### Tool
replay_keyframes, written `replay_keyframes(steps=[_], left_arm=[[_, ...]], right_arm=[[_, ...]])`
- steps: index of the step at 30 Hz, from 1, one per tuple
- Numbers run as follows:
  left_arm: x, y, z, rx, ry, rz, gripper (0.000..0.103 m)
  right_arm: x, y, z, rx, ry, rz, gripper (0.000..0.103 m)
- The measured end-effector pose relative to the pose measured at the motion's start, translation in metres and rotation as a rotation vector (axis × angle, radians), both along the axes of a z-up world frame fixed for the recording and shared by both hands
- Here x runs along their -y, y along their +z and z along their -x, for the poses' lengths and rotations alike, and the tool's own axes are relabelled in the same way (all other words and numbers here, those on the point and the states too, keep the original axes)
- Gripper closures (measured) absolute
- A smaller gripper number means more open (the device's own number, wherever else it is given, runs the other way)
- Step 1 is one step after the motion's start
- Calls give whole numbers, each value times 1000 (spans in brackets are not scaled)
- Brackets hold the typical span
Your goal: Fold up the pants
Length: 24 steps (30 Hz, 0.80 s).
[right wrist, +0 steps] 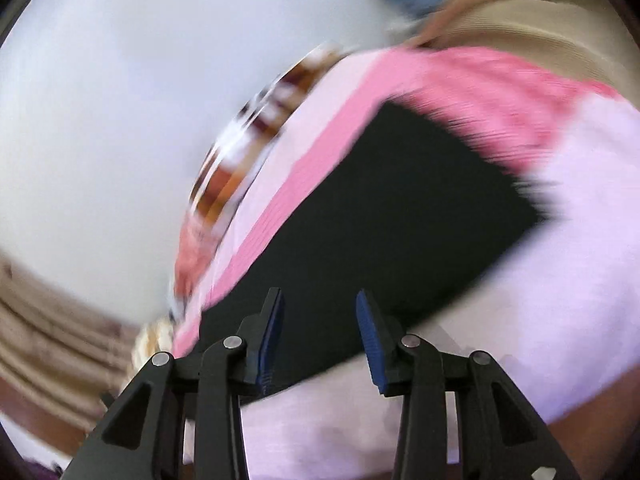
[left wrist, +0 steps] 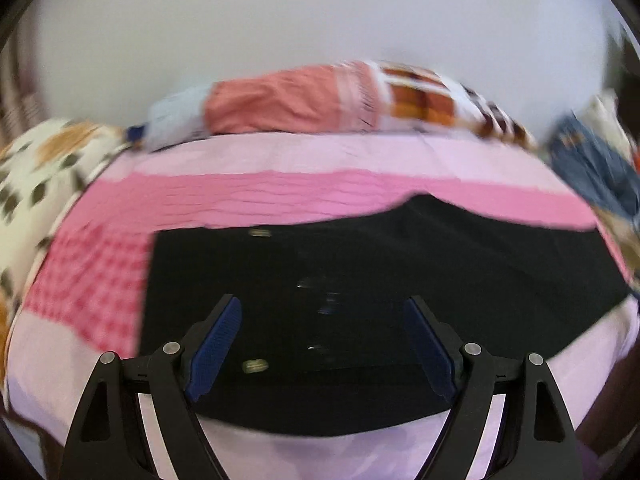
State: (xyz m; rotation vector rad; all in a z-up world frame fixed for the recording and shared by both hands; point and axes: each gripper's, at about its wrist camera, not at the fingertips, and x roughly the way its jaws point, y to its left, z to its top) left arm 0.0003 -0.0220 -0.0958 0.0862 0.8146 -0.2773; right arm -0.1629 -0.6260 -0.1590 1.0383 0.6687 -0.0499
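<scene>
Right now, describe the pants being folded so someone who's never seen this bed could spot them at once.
Start at the bed with its pink and lilac striped cover. The pants lie flat across the near half of it, under the open left gripper. They are the only plain black item: the clothes heaped at the far edge and the jeans to the right are coloured or patterned.

No text, label, brand, number or sign can be read in either view; both are blurred; the small pale marks on the black pants (left wrist: 360, 272) are too smeared to tell whether they carry letters; the patterned cloths behind show only checks and spots, no writing.
</scene>
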Motion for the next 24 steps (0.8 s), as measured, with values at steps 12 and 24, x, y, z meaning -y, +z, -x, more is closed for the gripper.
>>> replay_keyframes(steps=[12, 24], left_arm=[[57, -21, -19, -122, -72, 148, 20], [89, -28, -24, -185, -125, 152, 20]], right_arm=[[55, -31, 48, 59, -239, -178, 37], [32, -21, 2, 23, -162, -42, 26]])
